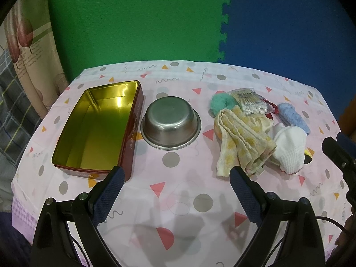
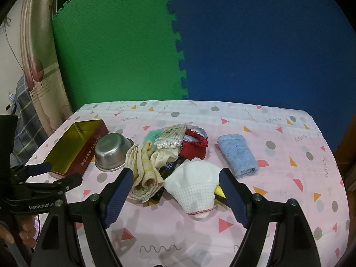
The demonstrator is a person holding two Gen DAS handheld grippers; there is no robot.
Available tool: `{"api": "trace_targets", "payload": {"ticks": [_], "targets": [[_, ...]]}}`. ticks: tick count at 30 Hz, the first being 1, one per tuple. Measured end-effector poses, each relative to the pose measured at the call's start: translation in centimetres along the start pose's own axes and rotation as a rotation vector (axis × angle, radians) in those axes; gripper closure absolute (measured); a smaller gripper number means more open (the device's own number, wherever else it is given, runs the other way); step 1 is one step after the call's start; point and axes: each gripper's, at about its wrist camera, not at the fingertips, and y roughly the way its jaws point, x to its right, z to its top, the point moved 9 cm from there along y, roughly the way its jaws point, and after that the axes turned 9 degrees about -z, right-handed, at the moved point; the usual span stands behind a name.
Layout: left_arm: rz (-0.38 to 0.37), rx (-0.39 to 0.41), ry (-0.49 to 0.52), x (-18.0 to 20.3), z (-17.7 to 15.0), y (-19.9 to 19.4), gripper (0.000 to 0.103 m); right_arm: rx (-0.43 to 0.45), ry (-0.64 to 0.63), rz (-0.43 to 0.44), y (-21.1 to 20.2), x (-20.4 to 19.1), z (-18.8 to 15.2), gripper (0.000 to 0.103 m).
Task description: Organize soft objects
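The right claw (image 2: 175, 197) is hovering wide open and empty over the white sock (image 2: 193, 191), and it is needing a centred, deep pinch before carrying it to the tin (image 2: 89, 142), while the left claw (image 1: 175, 191) is waiting wide open too

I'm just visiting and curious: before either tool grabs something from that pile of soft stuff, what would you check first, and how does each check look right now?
1. Right tool open: ok, jaws wide apart.
2. Left tool open: ok, holding nothing.
3. Tin box ready to receive: ok, lid off, inside bare.
4. White sock reachable: ok, nearest the right tool, on top of the pile.
5. Pile untangled: not ok, yellow cloth, cotton swabs and red fabric overlap.
6. Steel bowl out of the way: cannot tell.
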Motion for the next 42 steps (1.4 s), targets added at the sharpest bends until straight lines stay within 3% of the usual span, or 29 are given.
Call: {"api": "trace_targets", "payload": {"ticks": [9, 20, 29, 42], "targets": [[0.003, -0.015, 0.013, 0.1, -0.1, 0.7, 0.009, -0.002, 0.001, -0.013, 0.6, 0.8, -0.1, 0.021], [0.002, -0.044, 0.017, 0.2, -0.1, 2.1, 0.009, -0.025, -0.019, -0.096, 3.6, 5.1, -0.2, 0.021], [-0.012, -0.058, 0.03, 1.0, 0.0, 3.5, 0.009, -0.09, -0.057, -0.167, 9.7, 9.3, 0.3, 0.021], [-0.045, -0.081, 0.05, 2.6, 0.0, 5.6, 0.009, -0.221, -0.069, -0.132, 18.7, 10.2, -0.5, 0.021]]}}
